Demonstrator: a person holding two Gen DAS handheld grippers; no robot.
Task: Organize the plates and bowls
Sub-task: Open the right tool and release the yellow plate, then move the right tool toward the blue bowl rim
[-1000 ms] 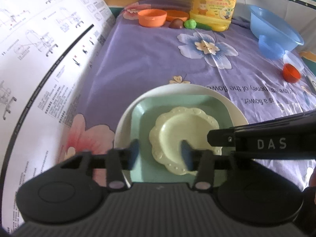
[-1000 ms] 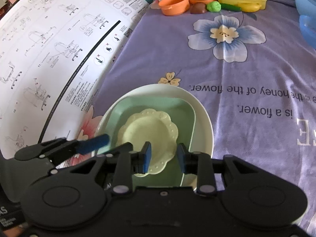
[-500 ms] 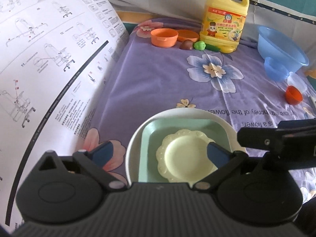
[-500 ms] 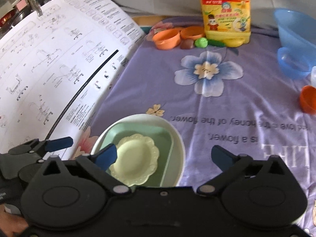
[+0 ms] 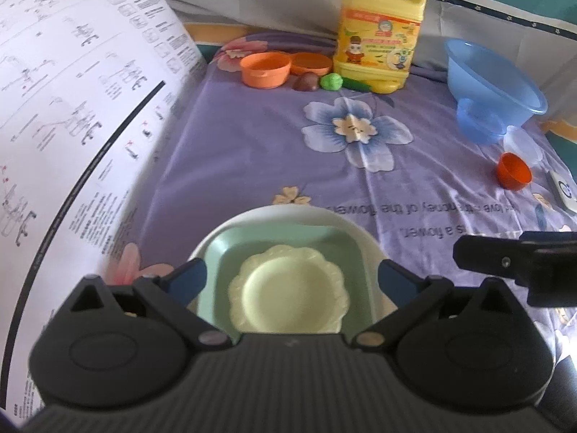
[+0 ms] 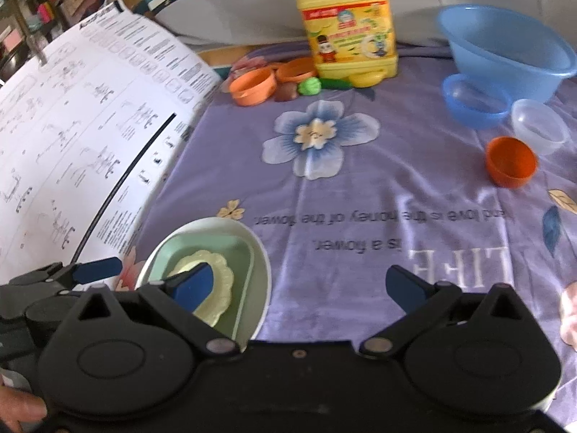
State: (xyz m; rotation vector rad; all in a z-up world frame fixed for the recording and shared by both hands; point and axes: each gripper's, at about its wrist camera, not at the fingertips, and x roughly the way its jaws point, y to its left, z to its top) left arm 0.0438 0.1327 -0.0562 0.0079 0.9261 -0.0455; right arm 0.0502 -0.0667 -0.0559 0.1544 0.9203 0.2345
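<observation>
A stack of plates sits on the purple cloth: a white round plate (image 5: 353,225) holds a green square plate (image 5: 288,240), which holds a pale yellow scalloped plate (image 5: 288,292). The stack also shows in the right wrist view (image 6: 259,252). My left gripper (image 5: 291,277) is open and empty, just above and behind the stack. My right gripper (image 6: 301,285) is open and empty, to the right of the stack. Bowls lie at the right: a large blue bowl (image 6: 505,47), a small blue bowl (image 6: 476,101), a clear bowl (image 6: 541,126) and an orange cup (image 6: 510,162).
A large white instruction sheet (image 5: 72,126) covers the left side. At the back stand a yellow detergent jug (image 6: 346,25), an orange bowl (image 6: 252,88), an orange dish (image 6: 294,70), a brown toy (image 5: 305,81) and a green toy (image 6: 309,86).
Both grippers have opened wide and pulled up and back from the plate stack. The right gripper has also shifted right. The yellow plate stays on the stack.
</observation>
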